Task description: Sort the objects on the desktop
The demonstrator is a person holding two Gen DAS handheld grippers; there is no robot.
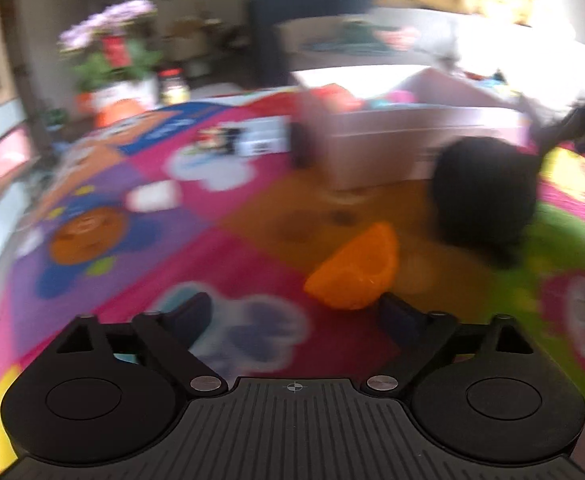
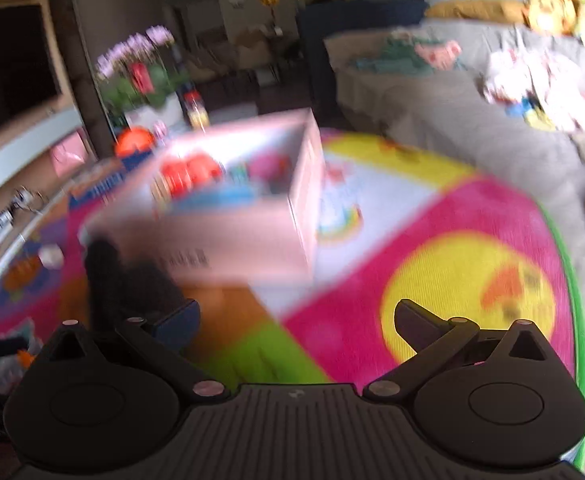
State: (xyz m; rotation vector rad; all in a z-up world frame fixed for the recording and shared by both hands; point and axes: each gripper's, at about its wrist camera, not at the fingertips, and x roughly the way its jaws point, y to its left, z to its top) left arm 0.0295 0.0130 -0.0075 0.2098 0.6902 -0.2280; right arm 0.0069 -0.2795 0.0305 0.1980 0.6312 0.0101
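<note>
Taking the pink box (image 1: 392,140) as the landmark: nearest the lens in the left wrist view, the left gripper (image 1: 296,316) hangs over the mat with its jaws spread wide and nothing between them; its dark blue pads (image 1: 196,312) look matte and slightly rubbery. Just ahead of its right-hand finger, on the near side of the box, lies an orange piece (image 1: 352,276), a smooth wedge-like shape that reads as hard plastic; it rests on the mat, apart from the box, so it is probably the next thing to be sorted. To the box's near right sits a dark rounded mass (image 1: 484,196), too blurred to name. The play mat (image 1: 196,264) is a flat patchwork of pink, purple, orange and green panels with a fine woven-looking surface.

In the right wrist view the right gripper (image 2: 296,320) is likewise wide open and empty, pointing past the box's near corner; the box is straight-walled, pale and open-topped, likely card, already holding red, blue and pink toys (image 2: 188,172), which suggests it serves as the collecting bin. Beyond the box stand purple flowers (image 2: 140,48).
</note>
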